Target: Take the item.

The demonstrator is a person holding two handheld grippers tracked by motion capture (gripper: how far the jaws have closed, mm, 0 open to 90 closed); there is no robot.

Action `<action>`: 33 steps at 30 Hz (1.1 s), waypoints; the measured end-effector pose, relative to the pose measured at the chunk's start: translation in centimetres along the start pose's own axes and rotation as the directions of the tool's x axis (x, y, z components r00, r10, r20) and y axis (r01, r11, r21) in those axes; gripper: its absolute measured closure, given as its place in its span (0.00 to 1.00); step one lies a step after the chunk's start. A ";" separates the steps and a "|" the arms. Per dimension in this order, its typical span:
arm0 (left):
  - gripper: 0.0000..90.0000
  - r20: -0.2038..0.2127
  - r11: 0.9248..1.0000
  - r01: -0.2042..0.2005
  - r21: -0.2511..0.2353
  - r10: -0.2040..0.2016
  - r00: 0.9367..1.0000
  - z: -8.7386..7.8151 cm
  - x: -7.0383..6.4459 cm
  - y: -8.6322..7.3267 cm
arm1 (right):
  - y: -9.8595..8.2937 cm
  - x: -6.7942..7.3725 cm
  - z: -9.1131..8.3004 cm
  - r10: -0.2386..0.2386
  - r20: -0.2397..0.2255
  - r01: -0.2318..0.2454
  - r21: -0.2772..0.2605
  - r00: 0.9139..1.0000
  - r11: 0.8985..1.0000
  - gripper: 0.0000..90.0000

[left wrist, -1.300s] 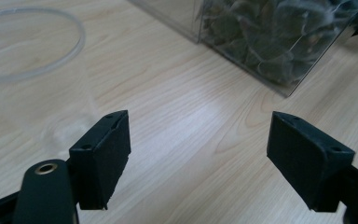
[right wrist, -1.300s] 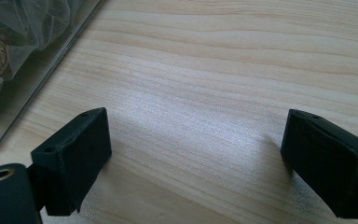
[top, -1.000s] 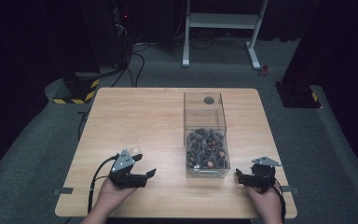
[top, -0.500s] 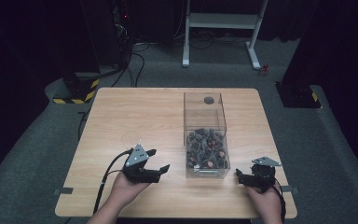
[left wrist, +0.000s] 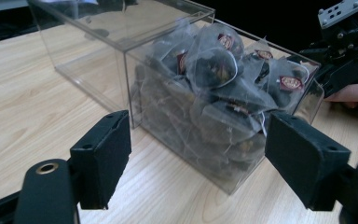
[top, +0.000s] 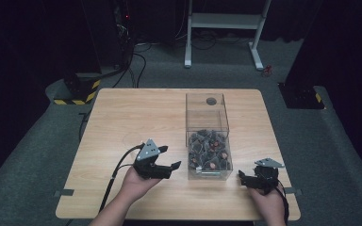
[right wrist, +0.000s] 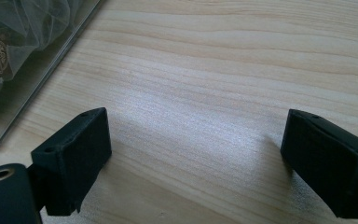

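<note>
Teabags (top: 208, 149) sat heaped in the clear box (top: 207, 110) mid-table; the left gripper (top: 166, 165) had slid right toward it, jaws wide and empty, lining up a grab. Right gripper (top: 245, 177) waited, spread, holding nothing.

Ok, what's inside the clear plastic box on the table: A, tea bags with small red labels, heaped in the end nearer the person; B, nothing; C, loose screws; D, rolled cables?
A: the left gripper view shows mesh tea bags with red labels heaped in the clear box, and the high view shows them in its near end, the far end bare.
</note>
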State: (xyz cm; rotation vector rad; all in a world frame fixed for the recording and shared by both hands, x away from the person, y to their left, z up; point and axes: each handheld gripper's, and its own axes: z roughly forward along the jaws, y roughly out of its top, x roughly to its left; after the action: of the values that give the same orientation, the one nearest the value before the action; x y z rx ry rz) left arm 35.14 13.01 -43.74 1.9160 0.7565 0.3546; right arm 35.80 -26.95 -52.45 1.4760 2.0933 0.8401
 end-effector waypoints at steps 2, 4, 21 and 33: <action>0.26 0.005 1.000 -0.005 0.003 0.005 1.000 0.3 0.0 0.3 | 0.0 0.0 0.0 0.000 0.000 0.000 0.000 1.000 1.000 0.09; 0.26 0.006 1.000 -0.008 0.005 0.008 1.000 0.6 0.0 0.6 | 0.0 0.0 0.0 0.000 0.000 0.000 -0.001 1.000 1.000 0.09; 0.26 0.024 1.000 -0.018 0.022 0.018 1.000 3.3 -0.1 2.2 | 0.0 0.0 0.0 0.000 -0.002 0.000 -0.002 1.000 1.000 0.09; 0.27 0.048 1.000 -0.021 0.020 0.020 0.999 4.5 -0.3 3.2 | 0.0 -0.1 0.0 -0.005 -0.004 0.005 -0.003 1.000 1.000 0.10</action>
State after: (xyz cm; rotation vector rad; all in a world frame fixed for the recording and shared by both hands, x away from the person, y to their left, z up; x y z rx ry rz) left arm 38.52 8.67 -42.94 1.9455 0.7121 0.3136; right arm 35.81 -27.01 -52.46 1.4679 2.0973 0.8445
